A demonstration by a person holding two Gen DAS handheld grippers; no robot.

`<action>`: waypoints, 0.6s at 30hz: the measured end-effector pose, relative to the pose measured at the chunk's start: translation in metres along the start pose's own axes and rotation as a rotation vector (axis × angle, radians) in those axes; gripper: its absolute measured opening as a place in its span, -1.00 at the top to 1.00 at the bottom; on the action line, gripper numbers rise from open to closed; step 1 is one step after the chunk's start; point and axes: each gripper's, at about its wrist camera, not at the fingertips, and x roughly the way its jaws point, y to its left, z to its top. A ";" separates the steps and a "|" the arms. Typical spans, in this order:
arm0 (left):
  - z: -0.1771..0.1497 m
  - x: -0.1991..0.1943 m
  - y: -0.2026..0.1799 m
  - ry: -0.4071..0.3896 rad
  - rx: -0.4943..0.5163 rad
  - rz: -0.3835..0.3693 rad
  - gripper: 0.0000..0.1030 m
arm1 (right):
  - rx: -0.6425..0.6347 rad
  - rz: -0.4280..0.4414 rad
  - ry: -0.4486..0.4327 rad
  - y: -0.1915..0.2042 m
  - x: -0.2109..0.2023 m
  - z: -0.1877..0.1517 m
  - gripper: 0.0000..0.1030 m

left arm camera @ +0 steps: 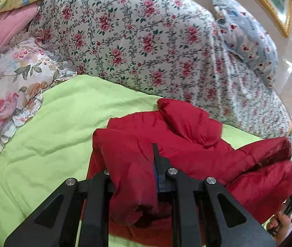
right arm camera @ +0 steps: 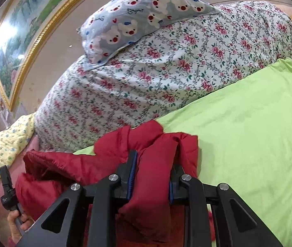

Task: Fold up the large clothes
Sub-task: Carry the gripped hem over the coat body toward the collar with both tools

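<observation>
Both claws pinch a red puffer jacket over a green sheet.

The left claw (left arm camera: 133, 177) clamps a thick fold of the red jacket (left arm camera: 187, 144) between its fingers; the right claw (right arm camera: 153, 175) likewise grips a padded bunch of it. The rest of the glossy, quilted jacket spreads ahead of and beside each claw on the green sheet (left arm camera: 53, 133), with a floral duvet (left arm camera: 135, 41) heaped beyond.

Bright, even light; fisheye-warped edges, perhaps slight motion blur.
</observation>
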 end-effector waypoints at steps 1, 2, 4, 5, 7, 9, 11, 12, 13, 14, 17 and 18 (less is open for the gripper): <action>0.003 0.006 0.000 0.005 -0.001 0.008 0.69 | 0.006 -0.011 -0.002 -0.002 0.006 0.002 0.54; 0.006 0.014 0.000 0.013 -0.004 0.017 0.69 | 0.012 -0.017 -0.002 -0.004 0.010 0.005 0.54; 0.011 0.029 0.000 0.029 -0.010 0.025 0.69 | 0.028 -0.033 0.003 -0.008 0.024 0.009 0.54; 0.013 0.037 0.000 0.038 -0.012 0.033 0.69 | 0.031 -0.043 0.006 -0.010 0.031 0.010 0.54; 0.016 0.050 -0.001 0.051 -0.017 0.053 0.69 | 0.030 -0.060 0.013 -0.012 0.045 0.012 0.54; 0.021 0.064 -0.002 0.064 -0.026 0.071 0.69 | 0.029 -0.079 0.020 -0.014 0.060 0.014 0.54; 0.027 0.076 -0.001 0.074 -0.037 0.078 0.67 | 0.041 -0.089 0.027 -0.017 0.073 0.016 0.54; 0.029 0.082 -0.001 0.079 -0.045 0.078 0.67 | 0.049 -0.096 0.033 -0.019 0.082 0.018 0.54; 0.032 0.089 0.001 0.087 -0.059 0.077 0.65 | 0.053 -0.100 0.036 -0.021 0.088 0.019 0.54; 0.035 0.096 0.003 0.093 -0.071 0.076 0.64 | 0.053 -0.106 0.040 -0.023 0.094 0.019 0.54; 0.040 0.116 0.002 0.101 -0.064 0.086 0.63 | 0.037 -0.141 0.056 -0.026 0.114 0.020 0.54; 0.040 0.122 0.001 0.101 -0.057 0.093 0.62 | 0.033 -0.153 0.062 -0.028 0.122 0.020 0.54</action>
